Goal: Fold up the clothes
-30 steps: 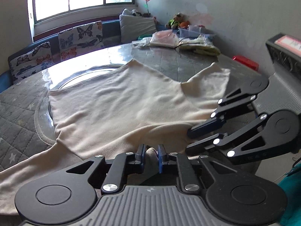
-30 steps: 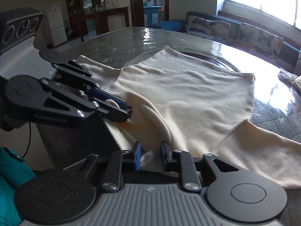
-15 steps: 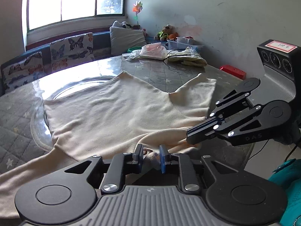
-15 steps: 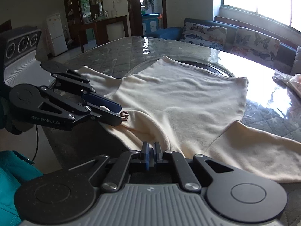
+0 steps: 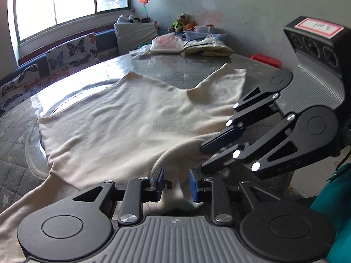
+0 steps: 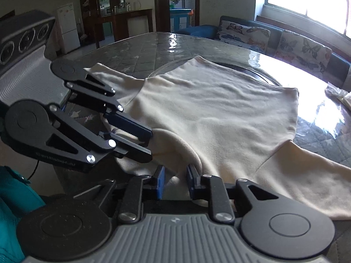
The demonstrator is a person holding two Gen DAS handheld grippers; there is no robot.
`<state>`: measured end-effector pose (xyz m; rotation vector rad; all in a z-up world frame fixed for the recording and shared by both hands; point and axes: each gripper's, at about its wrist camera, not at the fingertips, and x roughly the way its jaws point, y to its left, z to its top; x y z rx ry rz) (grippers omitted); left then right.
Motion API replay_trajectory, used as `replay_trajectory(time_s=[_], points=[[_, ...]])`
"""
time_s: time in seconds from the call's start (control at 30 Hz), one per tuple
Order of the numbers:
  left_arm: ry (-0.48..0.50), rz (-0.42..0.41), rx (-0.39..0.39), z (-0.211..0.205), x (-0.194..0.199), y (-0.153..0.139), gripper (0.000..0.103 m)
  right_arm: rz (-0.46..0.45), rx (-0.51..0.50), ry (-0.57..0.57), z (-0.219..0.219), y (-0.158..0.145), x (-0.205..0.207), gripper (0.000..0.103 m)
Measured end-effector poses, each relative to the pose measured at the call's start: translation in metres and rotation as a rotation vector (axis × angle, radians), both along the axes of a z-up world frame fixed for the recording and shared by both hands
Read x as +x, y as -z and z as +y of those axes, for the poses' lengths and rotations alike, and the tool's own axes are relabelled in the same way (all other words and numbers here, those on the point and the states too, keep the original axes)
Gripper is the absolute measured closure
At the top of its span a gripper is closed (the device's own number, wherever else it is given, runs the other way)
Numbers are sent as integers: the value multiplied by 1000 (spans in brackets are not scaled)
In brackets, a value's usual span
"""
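Note:
A cream long-sleeved top (image 5: 131, 127) lies spread flat on the round table, its collar at the near edge; it also shows in the right wrist view (image 6: 219, 114). My left gripper (image 5: 176, 185) is open, with collar fabric between its blue pads, not pinched. My right gripper (image 6: 174, 180) is open too, straddling the collar rim. Each gripper shows in the other's view, the right gripper (image 5: 203, 156) and the left gripper (image 6: 150, 144), both with a gap between the fingers at the collar.
The round glass-topped table (image 5: 175, 70) has a quilted cover. Bagged clothes (image 5: 188, 46) lie at its far side. A bench with butterfly cushions (image 5: 65, 59) runs under the window. A teal cloth (image 6: 11, 208) hangs by the near edge.
Both grippers were shut on the collar half a second ago and have now opened. The collar fabric has dropped back onto the table edge.

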<state>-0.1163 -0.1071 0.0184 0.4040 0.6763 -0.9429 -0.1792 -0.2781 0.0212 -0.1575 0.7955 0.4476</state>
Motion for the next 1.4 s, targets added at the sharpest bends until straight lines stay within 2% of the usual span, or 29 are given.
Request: replay_trajectory(time_s=[0.1, 0.2, 0.3, 0.4, 0.47, 0.5, 0.53, 0.67, 0.87, 0.97, 1.0, 1.03, 1.23, 1.4], points=[[-9, 7, 0, 2, 3, 2, 77, 3, 37, 22, -7, -3, 0, 97], [-23, 1, -11, 5, 3, 0, 86, -7, 71, 20, -13, -9, -3, 98], [-41, -5, -60, 12, 2, -8, 88, -36, 138, -7, -20, -18, -11, 98], [-56, -22, -133, 24, 0, -19, 89, -49, 114, -21, -24, -20, -19, 98], [-59, -22, -153, 27, -2, -23, 89, -31, 97, -21, -24, -19, -20, 97], [-53, -21, -155, 29, -3, -24, 88, -25, 89, -21, -25, -19, -21, 93], [-46, -19, -155, 30, -5, -24, 88, -30, 84, -21, -24, -19, -22, 88], [-22, -4, -142, 29, -8, -22, 87, -80, 50, -52, -16, -25, -23, 87], [15, -27, -118, 24, -14, -20, 83, -55, -6, -93, 5, -7, -9, 87], [17, -40, -96, 20, -13, -16, 83, -71, -83, -108, 14, 1, -7, 88], [17, -41, -92, 18, -12, -14, 83, -75, -83, -110, 14, 0, -8, 93], [17, -43, -86, 17, -11, -13, 83, -78, -80, -111, 14, -1, -8, 99], [22, -52, -46, 6, -5, -2, 80, -83, 76, -44, -9, -22, -10, 99], [25, -89, -10, 1, -8, 3, 78, -92, 141, -49, -19, -30, -18, 101]])
